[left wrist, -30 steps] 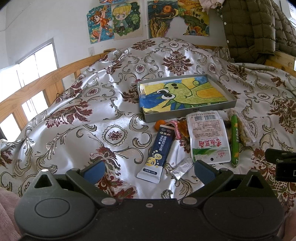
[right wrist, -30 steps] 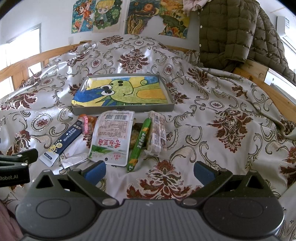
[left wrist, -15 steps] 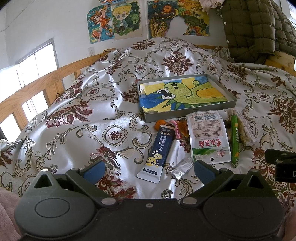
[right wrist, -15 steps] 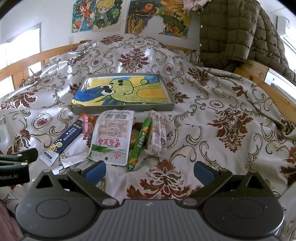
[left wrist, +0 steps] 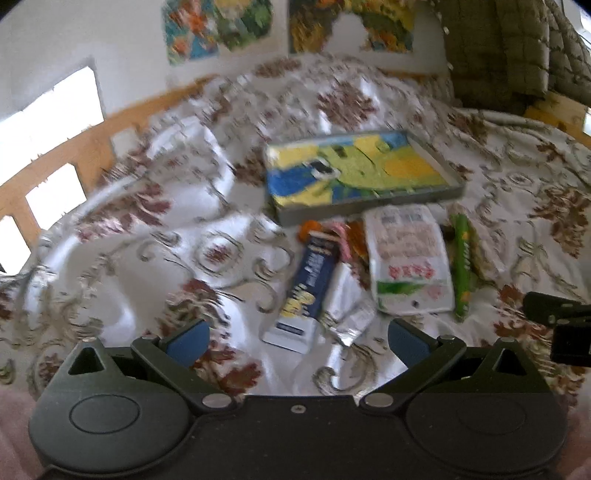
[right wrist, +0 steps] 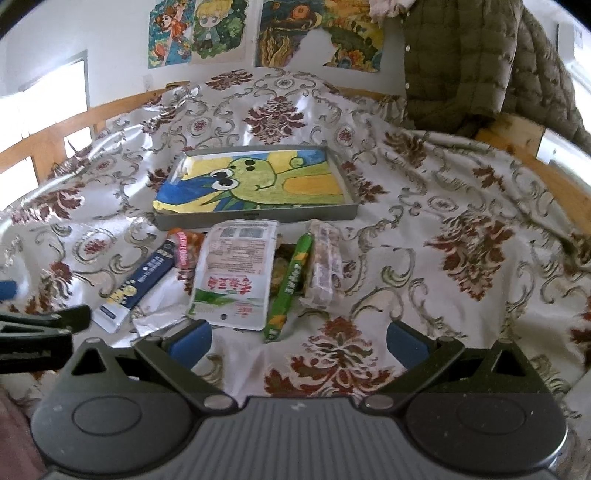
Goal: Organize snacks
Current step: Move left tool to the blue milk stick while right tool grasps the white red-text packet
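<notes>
Snacks lie in a loose group on the patterned bedspread in front of a grey tray (right wrist: 258, 216) (left wrist: 373, 208) lined with a green cartoon drawing. They include a dark blue stick pack (right wrist: 142, 277) (left wrist: 312, 280), a white pouch (right wrist: 236, 273) (left wrist: 408, 258), a green stick (right wrist: 291, 284) (left wrist: 463, 258), a clear-wrapped bar (right wrist: 325, 262) and a small silver sachet (left wrist: 351, 323). My left gripper (left wrist: 297, 338) is open just short of the blue pack. My right gripper (right wrist: 297, 338) is open just below the pouch and green stick. Neither holds anything.
A wooden bed rail (right wrist: 48, 140) runs along the left. A quilted olive jacket (right wrist: 472, 55) hangs at the back right, with posters (right wrist: 199, 29) on the wall. Open bedspread (right wrist: 461, 251) lies right of the snacks.
The left gripper has started moving, so its view is blurred and the snacks sit slightly nearer and more central. The right gripper has edged a little closer to the snacks.
</notes>
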Available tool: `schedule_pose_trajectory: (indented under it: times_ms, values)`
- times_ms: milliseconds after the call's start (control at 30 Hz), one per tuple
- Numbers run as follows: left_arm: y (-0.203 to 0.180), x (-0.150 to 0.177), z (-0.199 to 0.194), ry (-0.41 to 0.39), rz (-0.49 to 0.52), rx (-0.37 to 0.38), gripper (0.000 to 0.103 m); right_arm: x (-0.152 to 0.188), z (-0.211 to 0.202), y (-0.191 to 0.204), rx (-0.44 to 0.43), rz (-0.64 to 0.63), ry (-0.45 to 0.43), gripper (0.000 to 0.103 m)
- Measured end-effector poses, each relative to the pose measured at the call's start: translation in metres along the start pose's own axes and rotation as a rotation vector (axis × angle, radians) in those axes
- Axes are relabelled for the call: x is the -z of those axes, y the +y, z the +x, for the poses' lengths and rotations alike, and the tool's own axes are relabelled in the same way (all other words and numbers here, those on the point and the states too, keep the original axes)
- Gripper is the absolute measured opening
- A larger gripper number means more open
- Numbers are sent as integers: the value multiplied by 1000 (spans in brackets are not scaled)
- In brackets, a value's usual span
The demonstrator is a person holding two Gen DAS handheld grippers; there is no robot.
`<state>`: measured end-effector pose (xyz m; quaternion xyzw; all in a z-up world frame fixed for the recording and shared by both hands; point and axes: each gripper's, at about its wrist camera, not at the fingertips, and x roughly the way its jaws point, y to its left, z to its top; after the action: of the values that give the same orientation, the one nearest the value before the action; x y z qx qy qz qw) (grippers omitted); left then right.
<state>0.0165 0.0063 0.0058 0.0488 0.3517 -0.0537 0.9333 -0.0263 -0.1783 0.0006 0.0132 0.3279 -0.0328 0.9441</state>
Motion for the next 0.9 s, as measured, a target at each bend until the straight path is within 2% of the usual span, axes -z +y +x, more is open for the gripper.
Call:
schedule_pose_trajectory:
  times_ms: [100,200,300,433,600,767,900]
  values:
    - [9,-14,13,37,-12,44,102,-6,10,-8,-65,40,60,103]
    - [17,-31,28,52,-18,69,102,-20,25,-18,-95,37,91,103]
    - [29,-46,46,80,-12,132,102,-36,35,-22,-100,-26,75,103]
    - [42,-58,75,120,25,155,102,-51,49,-22,-126,-126,45,103]
    - [57,-66,109,196,7,215,102,-57,69,-23,-221,-141,43,103]
    - [55,-72,130,204,26,247,102,-60,84,-17,-326,-159,49,103]
    - [49,-69,143,227,53,265,102,-61,93,-4,-370,-212,55,103]
